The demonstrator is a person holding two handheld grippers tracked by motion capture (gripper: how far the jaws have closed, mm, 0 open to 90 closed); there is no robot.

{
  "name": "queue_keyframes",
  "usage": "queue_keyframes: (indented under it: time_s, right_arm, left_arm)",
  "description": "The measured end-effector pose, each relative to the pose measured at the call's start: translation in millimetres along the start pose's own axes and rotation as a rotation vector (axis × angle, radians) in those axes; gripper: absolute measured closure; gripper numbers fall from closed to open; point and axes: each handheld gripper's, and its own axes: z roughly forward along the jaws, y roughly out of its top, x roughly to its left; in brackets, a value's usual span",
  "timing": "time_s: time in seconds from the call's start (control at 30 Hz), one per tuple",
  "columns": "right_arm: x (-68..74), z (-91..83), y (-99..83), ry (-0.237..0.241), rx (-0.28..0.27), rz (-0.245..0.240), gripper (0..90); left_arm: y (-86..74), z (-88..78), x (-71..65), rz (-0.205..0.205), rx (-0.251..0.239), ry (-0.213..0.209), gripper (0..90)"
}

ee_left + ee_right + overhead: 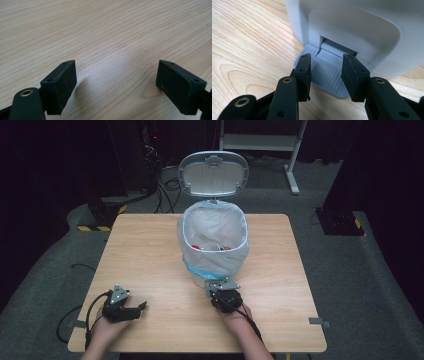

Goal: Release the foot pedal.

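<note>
A small white pedal bin (215, 251) lined with a clear bag stands at the middle of the wooden table (145, 250), its lid (213, 172) tipped up and back. Red and white scraps (212, 247) lie inside. My right gripper (216, 287) is at the bin's near base. In the right gripper view it (325, 58) is open, jaws a little apart, resting over the ribbed grey pedal (325, 77) under the bin's body (352, 27). My left gripper (141, 307) lies at the near left of the table, open (116, 67) above bare wood, nothing between its jaws.
Grey carpet surrounds the table. Behind the bin are cables (167, 185) on the floor and a white desk frame (292, 160). Black stands with yellow-striped bases (97, 225) flank the far corners. Bare wood lies on both sides of the bin.
</note>
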Motion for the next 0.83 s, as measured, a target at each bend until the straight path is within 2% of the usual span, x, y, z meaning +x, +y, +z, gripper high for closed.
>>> queue_keyframes:
  time_s: [0.1, 0.2, 0.23, 0.3, 0.37, 0.53, 0.6, 0.63, 0.7, 0.83]
  right_arm:
    - [0.1, -0.4, -0.4, -0.003, -0.001, -0.007, 59.5]
    - [0.1, -0.6, -0.4, -0.002, -0.002, -0.010, 57.9]
    - [-0.2, -0.8, -0.2, 0.005, 0.003, -0.005, 46.3]
    - [-2.4, -2.5, 0.4, 0.029, 0.012, 0.004, 42.1]
    - [-1.7, -9.1, -0.1, 0.038, -0.014, 0.027, 40.3]
    - [6.0, -30.5, 0.3, 0.029, -0.102, 0.006, 36.7]
    - [9.1, -35.5, -1.9, 0.013, -0.129, -0.022, 35.6]
    - [10.2, -37.1, -4.2, -0.004, -0.136, -0.034, 35.4]
    - [9.1, -38.4, -9.8, -0.005, -0.141, -0.044, 35.0]
    - [-2.6, -41.0, -19.7, -0.032, -0.116, -0.075, 38.1]
  left_arm:
    - [-0.7, 0.4, 2.1, -0.045, 0.020, -0.029, 15.8]
    - [-1.3, -0.4, -0.3, -0.042, 0.013, -0.032, 15.9]
    - [-1.6, -0.6, -0.2, -0.041, 0.010, -0.037, 17.0]
    - [-1.4, -0.7, 0.1, -0.042, 0.013, -0.040, 17.4]
    - [-1.3, -0.4, 0.3, -0.042, 0.012, -0.042, 17.1]
    - [-1.2, -0.3, 0.4, -0.039, 0.013, -0.043, 17.0]
    - [-1.2, -0.3, 0.5, -0.038, 0.013, -0.045, 17.1]
    - [-1.2, -0.3, 0.6, -0.038, 0.013, -0.046, 17.2]
    - [-1.2, -0.4, 0.6, -0.037, 0.013, -0.045, 17.2]
    - [-1.5, -0.7, 0.3, -0.038, 0.011, -0.045, 17.5]
